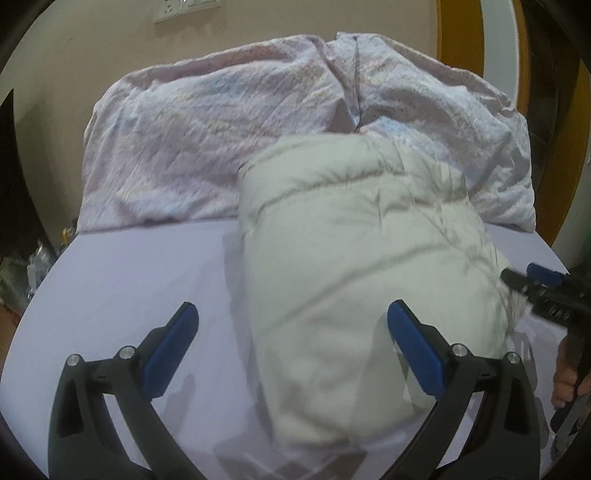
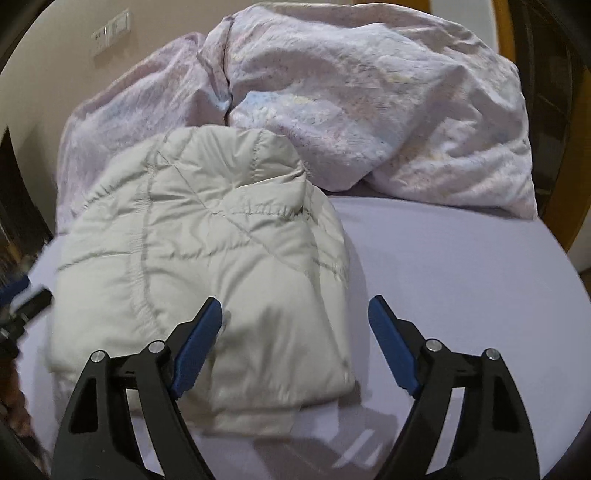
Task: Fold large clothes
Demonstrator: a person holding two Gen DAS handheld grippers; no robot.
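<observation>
On the lavender bed sheet [image 2: 461, 266], near its front edge, a pale quilted jacket [image 2: 207, 243] is lying folded into a puffy, light, slippery bundle, best gripped at a stitched hem, while the left gripper [image 1: 291, 347] and right gripper [image 2: 295, 343] are hovering wide-jawed, holding nothing.

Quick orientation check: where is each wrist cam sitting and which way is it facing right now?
Left wrist: on the left gripper, jaws open, looking down over the folded white puffer jacket; right gripper at right edge.
Right wrist: on the right gripper, jaws open, jacket lower left; left gripper at left edge.
Shared: jacket, lavender bedsheet, crumpled duvet, wall switch plate.
</observation>
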